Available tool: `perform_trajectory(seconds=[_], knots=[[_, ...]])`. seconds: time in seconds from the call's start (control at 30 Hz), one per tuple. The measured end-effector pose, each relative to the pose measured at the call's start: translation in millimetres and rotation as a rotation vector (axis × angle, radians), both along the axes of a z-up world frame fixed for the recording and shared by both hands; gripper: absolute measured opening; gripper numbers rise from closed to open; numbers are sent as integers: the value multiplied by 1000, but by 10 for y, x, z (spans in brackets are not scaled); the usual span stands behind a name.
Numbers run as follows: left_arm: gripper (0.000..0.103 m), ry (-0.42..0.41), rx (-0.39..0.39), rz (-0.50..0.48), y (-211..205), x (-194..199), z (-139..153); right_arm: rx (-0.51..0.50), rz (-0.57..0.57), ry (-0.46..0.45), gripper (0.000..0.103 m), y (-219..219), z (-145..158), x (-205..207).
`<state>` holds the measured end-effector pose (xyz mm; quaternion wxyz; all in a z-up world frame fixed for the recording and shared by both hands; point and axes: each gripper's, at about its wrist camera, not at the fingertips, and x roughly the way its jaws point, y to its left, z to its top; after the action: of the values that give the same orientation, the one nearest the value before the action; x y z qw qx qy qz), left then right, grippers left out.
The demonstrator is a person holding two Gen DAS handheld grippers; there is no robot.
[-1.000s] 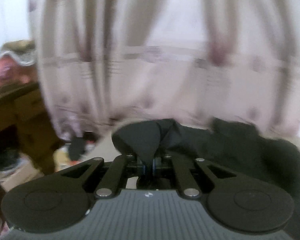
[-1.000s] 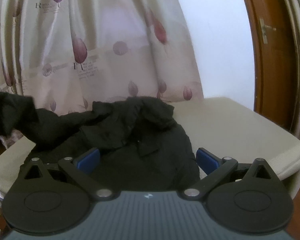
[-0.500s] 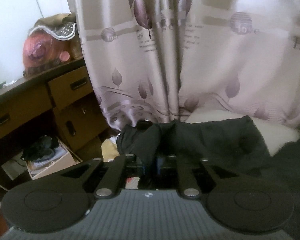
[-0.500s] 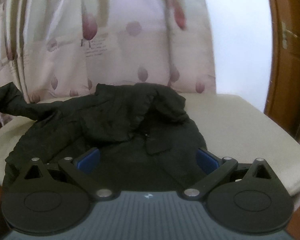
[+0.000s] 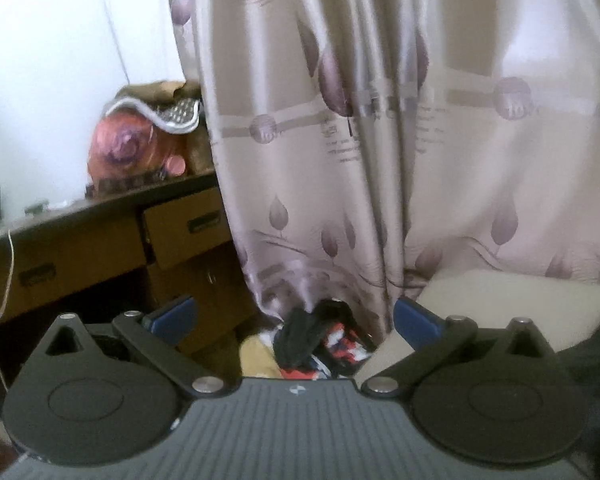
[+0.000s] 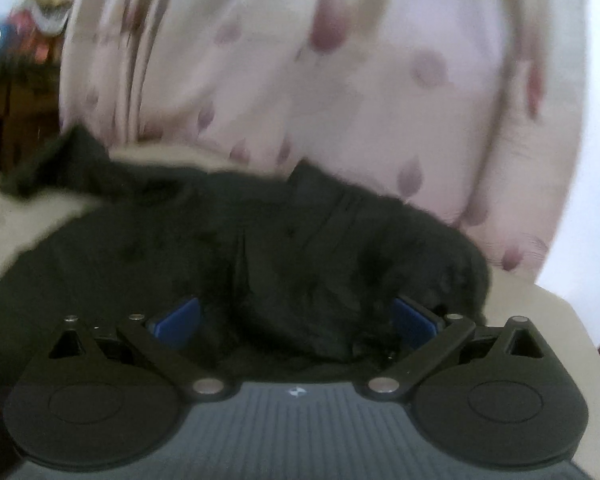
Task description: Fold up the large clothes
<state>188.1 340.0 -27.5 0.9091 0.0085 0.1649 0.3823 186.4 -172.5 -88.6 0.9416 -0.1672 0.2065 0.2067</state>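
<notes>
Over the cream cushioned surface [image 6: 560, 320], my left gripper [image 5: 296, 316] is opening, nothing between its blue pads (sleeve was pinched there half a sec ago). Right gripper [image 6: 296, 320] gapes over the crumpled black jacket [image 6: 260, 256], so next grab pt needed.

Black jacket [image 6: 260, 248] and curtain [image 6: 340, 80] motion-blurred.

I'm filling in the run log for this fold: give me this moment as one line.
left gripper: jaws opening, nothing between | right gripper: open above black jacket | jacket: rumpled on cream surface
</notes>
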Motion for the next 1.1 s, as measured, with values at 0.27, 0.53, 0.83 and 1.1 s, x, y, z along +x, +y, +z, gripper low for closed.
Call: perform_trajectory(seconds=[0.27, 0.53, 0.83, 1.1], knots=[[103, -17, -243, -188, -495, -506, -299, -238, 76, 48, 65, 353, -393, 695], [103, 93, -220, -393, -1432, -730, -674, -171, -53, -35, 12, -89, 43, 1039], [103, 104, -190, -459, -1662, -887, -617, -3, -580, -165, 11, -2363, 982, 1513], [103, 168, -262, -572, -1816, -1003, -747, 189, -865, 73, 13, -3825, 230, 1625]])
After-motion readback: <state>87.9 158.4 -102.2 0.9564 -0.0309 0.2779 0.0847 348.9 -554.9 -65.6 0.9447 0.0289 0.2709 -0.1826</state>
